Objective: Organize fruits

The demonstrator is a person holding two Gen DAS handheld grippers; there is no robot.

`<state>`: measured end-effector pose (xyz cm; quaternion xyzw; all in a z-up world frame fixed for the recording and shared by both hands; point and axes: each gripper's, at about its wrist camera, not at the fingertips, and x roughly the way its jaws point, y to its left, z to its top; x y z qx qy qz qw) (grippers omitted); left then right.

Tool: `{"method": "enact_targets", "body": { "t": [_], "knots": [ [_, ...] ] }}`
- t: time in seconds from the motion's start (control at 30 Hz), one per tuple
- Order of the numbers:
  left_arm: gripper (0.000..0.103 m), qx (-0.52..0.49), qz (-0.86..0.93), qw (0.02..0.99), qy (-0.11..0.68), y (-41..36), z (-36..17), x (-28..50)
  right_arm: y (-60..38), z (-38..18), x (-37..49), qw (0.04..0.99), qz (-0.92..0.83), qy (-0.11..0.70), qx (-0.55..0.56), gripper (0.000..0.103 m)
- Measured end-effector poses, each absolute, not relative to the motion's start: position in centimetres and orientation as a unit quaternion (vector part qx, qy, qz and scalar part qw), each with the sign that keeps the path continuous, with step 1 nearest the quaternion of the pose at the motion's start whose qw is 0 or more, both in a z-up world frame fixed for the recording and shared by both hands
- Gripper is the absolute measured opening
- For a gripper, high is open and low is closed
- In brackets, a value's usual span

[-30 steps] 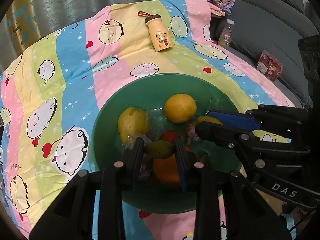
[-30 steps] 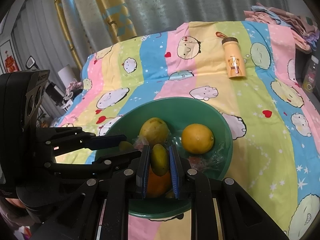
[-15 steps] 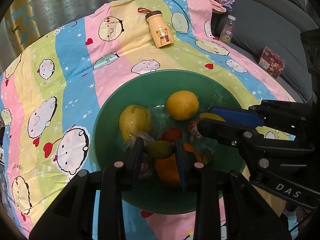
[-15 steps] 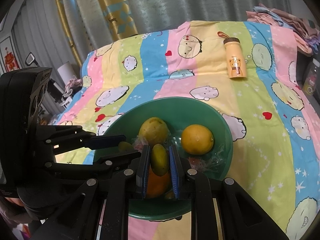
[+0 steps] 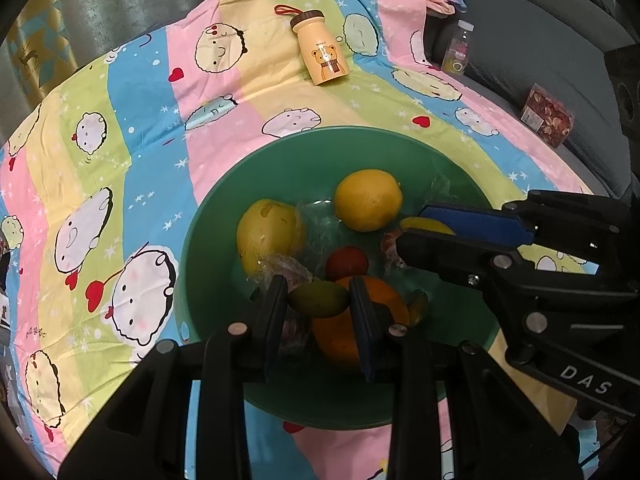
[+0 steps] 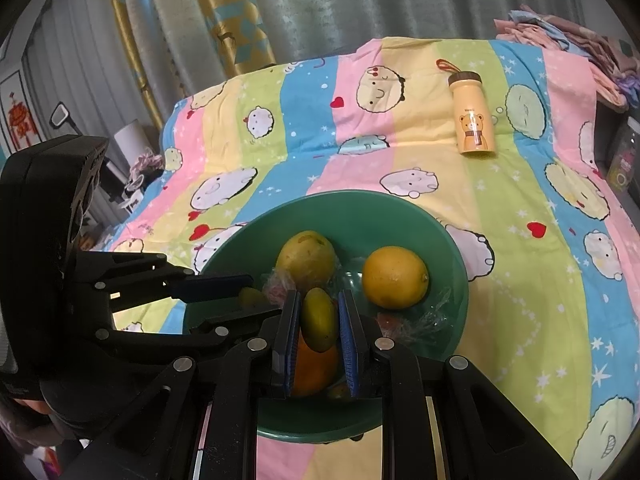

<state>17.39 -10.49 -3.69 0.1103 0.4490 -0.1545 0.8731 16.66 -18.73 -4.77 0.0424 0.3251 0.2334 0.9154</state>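
Note:
A green bowl (image 5: 360, 148) (image 6: 360, 216) sits on the striped cartoon cloth. Both grippers hang over its near side. My left gripper (image 5: 316, 286) is shut on a small green-yellow fruit (image 5: 318, 300). My right gripper (image 6: 320, 296) is shut on a small yellow-green fruit (image 6: 319, 320). Each shows in the other view: the right gripper (image 5: 414, 226) at the right, the left gripper (image 6: 260, 298) at the left. In the bowl lie a round yellow citrus (image 5: 368, 199) (image 6: 394, 277), a larger yellow fruit (image 5: 268, 236) (image 6: 306, 258), a small red fruit (image 5: 347, 263), an orange (image 5: 384, 300) under the fingers, and crumpled clear wrap.
A yellow bear-print flask (image 5: 324, 56) (image 6: 472, 120) lies on the cloth beyond the bowl. At the far right are a clear bottle (image 5: 458, 50), a red patterned box (image 5: 546, 120) on the grey sofa, and folded clothes (image 6: 560, 32). Curtains hang behind.

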Motion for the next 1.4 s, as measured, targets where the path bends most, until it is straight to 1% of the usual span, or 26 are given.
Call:
{"method": "enact_targets", "body": {
  "t": [1.4],
  "knots": [
    [0.031,0.122,-0.151,0.865,0.463,-10.0,-4.4,17.8,-17.7,-4.4,16.6,0.907,0.233,0.351,0.024,0.021]
  ]
}}
